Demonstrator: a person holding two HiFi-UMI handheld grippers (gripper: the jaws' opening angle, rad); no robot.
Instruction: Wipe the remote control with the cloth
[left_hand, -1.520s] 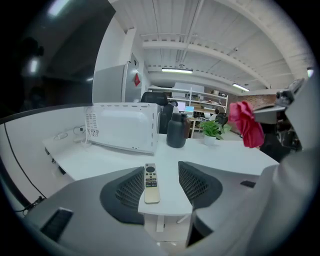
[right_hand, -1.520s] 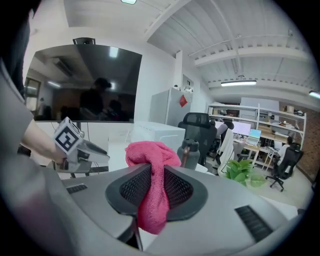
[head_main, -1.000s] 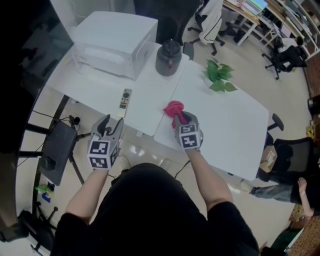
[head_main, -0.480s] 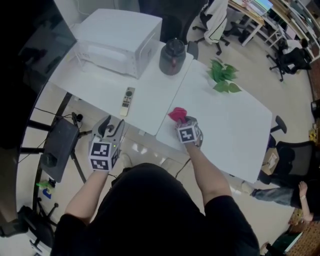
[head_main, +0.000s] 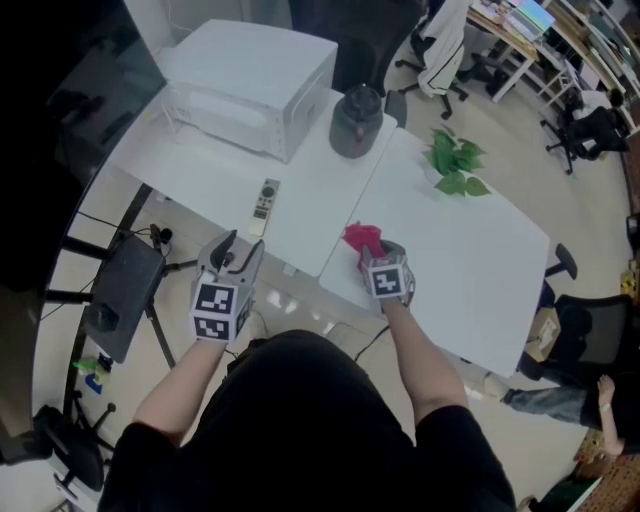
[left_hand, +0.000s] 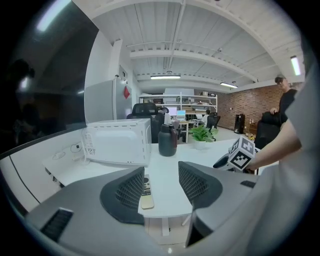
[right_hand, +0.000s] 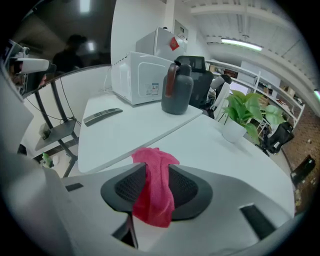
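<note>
Pink cloth (right_hand: 152, 190), white table (head_main: 470, 250), dark grey jug (head_main: 357, 122), green plant (head_main: 455, 168), white microwave (head_main: 255, 85)

Bench (head_main: 470, 260): two white tops are set edge to edge, with a seam between them.
Microwave (head_main: 250, 85): white, placed at the far left corner of the bench.
Jug (head_main: 357, 120): dark grey and lidded, stood upright just beside the microwave, near the seam.
Potted plant (head_main: 455, 168): green leaves in a white pot, set near the bench's far edge, well apart from the jug.
Side stand (head_main: 125, 300): black, placed off the bench's left end; cables are seen beside it.
Office chairs (head_main: 590, 125): black, gathered at desks beyond.
</note>
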